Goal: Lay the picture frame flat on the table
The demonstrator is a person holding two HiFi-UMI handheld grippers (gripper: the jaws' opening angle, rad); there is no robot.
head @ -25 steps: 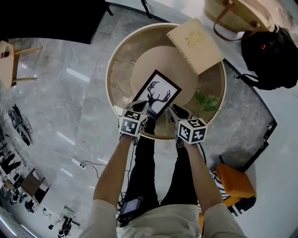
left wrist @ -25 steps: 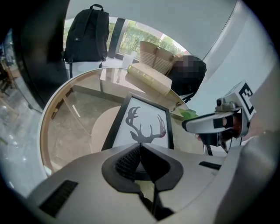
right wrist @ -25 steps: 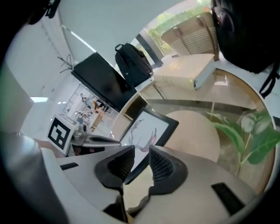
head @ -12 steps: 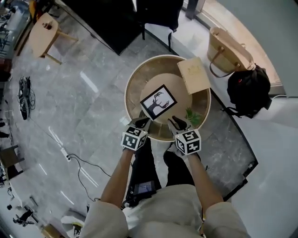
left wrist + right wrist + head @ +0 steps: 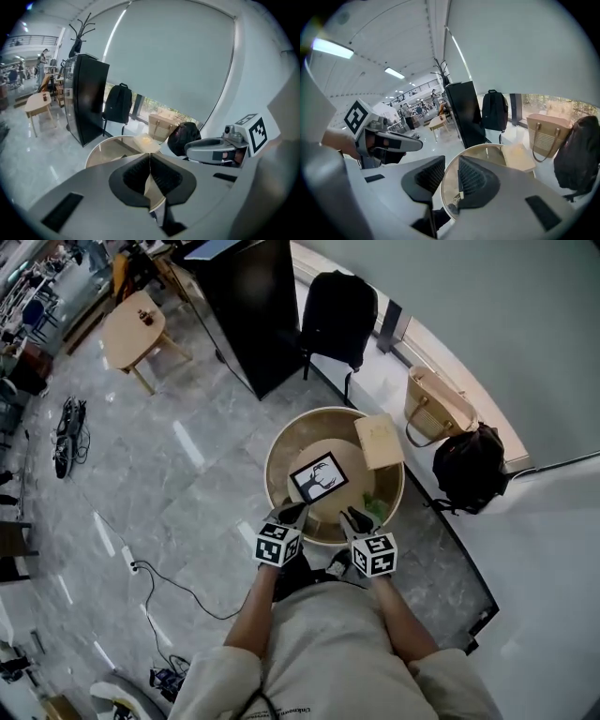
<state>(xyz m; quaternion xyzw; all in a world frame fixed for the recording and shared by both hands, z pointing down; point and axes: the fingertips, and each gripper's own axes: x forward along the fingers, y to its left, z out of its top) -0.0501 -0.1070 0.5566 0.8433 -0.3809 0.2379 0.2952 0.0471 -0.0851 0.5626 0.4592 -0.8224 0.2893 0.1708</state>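
Seemingly done: frame lies flat, both grippers off it.
Head view: round desk (image 5: 281,451), wooden box (image 5: 379,440) at its far rim, black-edged picture frame (image 5: 319,477) face-up mid-desk; left gripper (image 5: 292,514) & right gripper (image 5: 353,518) at near rim, apart from it. Only gripper views give jaw state: left pressed together on nothing, right parted, empty. Frame not visible there. Nothing left, I'd judge.

The right gripper (image 5: 352,516) partly hides the green plant (image 5: 376,505).
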